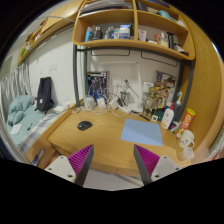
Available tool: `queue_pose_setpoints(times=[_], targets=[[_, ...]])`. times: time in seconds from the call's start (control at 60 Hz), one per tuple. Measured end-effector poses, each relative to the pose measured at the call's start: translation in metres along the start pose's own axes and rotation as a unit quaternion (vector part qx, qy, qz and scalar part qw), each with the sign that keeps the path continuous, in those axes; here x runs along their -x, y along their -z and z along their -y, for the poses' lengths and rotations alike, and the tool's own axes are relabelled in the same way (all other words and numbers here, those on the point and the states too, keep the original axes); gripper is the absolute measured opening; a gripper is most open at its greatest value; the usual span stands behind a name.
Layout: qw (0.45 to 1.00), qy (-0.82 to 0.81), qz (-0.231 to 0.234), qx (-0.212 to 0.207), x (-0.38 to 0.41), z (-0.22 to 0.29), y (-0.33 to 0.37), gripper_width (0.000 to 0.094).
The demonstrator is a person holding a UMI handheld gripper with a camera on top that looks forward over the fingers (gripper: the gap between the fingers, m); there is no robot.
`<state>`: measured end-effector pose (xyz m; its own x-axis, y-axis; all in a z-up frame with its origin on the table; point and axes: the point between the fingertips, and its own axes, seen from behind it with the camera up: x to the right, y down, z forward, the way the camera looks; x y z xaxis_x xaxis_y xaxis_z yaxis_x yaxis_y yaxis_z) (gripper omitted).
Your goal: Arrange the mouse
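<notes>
Nearest the camera, the gripper is seen with its two fingers spread wide apart, nothing held between the magenta pads. Beyond the fingers, a light wooden desk is spread out. The mouse is found on the desk well beyond the left finger, lying alone on bare wood; it appears as a small, dark, low rounded oval. A pale blue mat is laid flat on the desk to the mouse's right. Bottles are grouped at the desk's right end. Cluttered wooden shelves are mounted above.
</notes>
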<state>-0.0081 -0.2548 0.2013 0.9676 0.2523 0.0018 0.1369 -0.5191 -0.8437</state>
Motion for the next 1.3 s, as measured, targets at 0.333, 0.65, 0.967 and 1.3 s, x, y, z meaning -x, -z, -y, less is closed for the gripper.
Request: queue_pose_setpoints(times=[0.333, 0.65, 0.967, 1.3], targets=[[0.997, -0.027, 0.029, 0.062, 0.131, -0.032, -0.092, 0.0813], [0.991, -0.078, 0.01, 0.11, 0.202, -0.024, -0.218, 0.0816], [0.981, -0.117, -0.038, 0.151, 0.21, -0.017, -0.322, 0.0802], [0.976, -0.127, -0.055, 0.166, 0.213, 0.005, -0.383, 0.0799]])
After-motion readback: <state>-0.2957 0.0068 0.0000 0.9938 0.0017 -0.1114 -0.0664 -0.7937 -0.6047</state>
